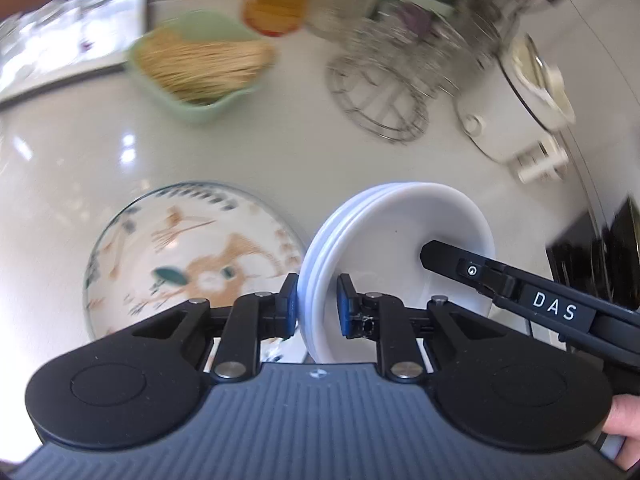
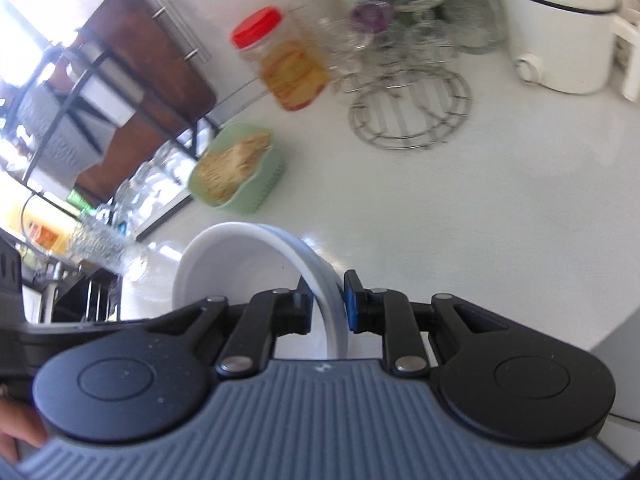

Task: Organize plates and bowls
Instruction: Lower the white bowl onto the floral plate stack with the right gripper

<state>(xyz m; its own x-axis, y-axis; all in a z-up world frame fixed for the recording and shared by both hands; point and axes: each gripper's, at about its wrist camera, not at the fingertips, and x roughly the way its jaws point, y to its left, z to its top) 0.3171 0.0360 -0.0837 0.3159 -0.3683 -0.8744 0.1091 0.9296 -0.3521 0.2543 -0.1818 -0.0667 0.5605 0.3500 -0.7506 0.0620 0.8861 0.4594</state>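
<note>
A stack of white bowls [image 1: 396, 236] is held above the white counter by both grippers. My left gripper [image 1: 317, 306] is shut on the stack's near-left rim. My right gripper [image 2: 328, 306] is shut on the opposite rim of the same stack [image 2: 236, 264]; its finger [image 1: 452, 258] reaches into the top bowl in the left wrist view. A patterned plate [image 1: 192, 256] with orange and green motifs lies on the counter just left of the stack.
A green basket of noodles [image 1: 200, 64] [image 2: 236, 168] and a red-lidded jar [image 2: 280, 60] stand farther back. A wire rack [image 1: 380, 92] [image 2: 408, 108] and a white pot [image 2: 560, 28] are at the back right. A dark shelf [image 2: 120, 80] is at the left.
</note>
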